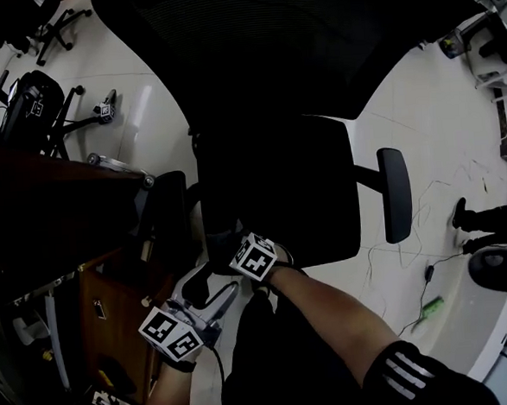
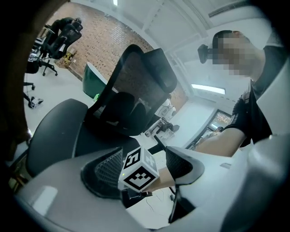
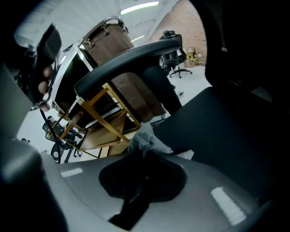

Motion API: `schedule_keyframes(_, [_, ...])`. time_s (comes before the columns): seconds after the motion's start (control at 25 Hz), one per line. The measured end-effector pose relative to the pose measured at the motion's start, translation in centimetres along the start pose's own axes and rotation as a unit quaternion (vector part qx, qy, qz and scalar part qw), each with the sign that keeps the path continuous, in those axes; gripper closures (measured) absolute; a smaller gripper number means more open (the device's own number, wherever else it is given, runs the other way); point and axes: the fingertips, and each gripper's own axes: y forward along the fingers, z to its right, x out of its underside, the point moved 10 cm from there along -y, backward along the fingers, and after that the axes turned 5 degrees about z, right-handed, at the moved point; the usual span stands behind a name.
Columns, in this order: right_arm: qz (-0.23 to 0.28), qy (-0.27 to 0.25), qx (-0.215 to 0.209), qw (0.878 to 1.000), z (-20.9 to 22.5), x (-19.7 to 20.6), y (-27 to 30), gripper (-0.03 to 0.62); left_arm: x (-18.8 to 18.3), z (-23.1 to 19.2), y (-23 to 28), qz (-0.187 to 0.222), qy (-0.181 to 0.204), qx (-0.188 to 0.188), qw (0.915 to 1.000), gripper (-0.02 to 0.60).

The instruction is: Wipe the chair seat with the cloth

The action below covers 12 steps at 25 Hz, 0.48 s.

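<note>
Pinching a grey cloth (image 3: 146, 138) at the near edge of the chair seat (image 1: 279, 195), the right gripper (image 3: 142, 156) risks losing its thin hold mid-wipe; the left gripper (image 1: 218, 297) hangs open and empty, leaving the chair free to swivel.

The cloth (image 3: 146, 138), pinched in the right gripper (image 3: 143, 154), looks grey and fluffy, with rough fibres. Just ahead of it, the chair seat (image 3: 217, 131) is black, matt and smooth. The left gripper (image 2: 144, 157) has a grey matt plastic body, and its pads (image 2: 106, 171) have a black gridded texture. Beside the right gripper stands a cabinet (image 3: 131, 93) of brown wood. The white floor (image 1: 440, 141) is glossy.
</note>
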Motion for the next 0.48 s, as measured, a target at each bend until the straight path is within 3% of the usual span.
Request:
schedule_keyframes(0.16, [-0.035,-0.041,-0.016,0.998,-1.8,0.6,2.7,0.559,0.6,-0.3,-0.9,0.002,-0.005,-0.008,1.0000,0.261])
schedule_keyframes(0.48, [-0.059,-0.037,0.003,0.998,0.3,6.7,0.2,0.559,1.6,0.3,0.4,-0.008,-0.013,0.000,0.9999,0.261])
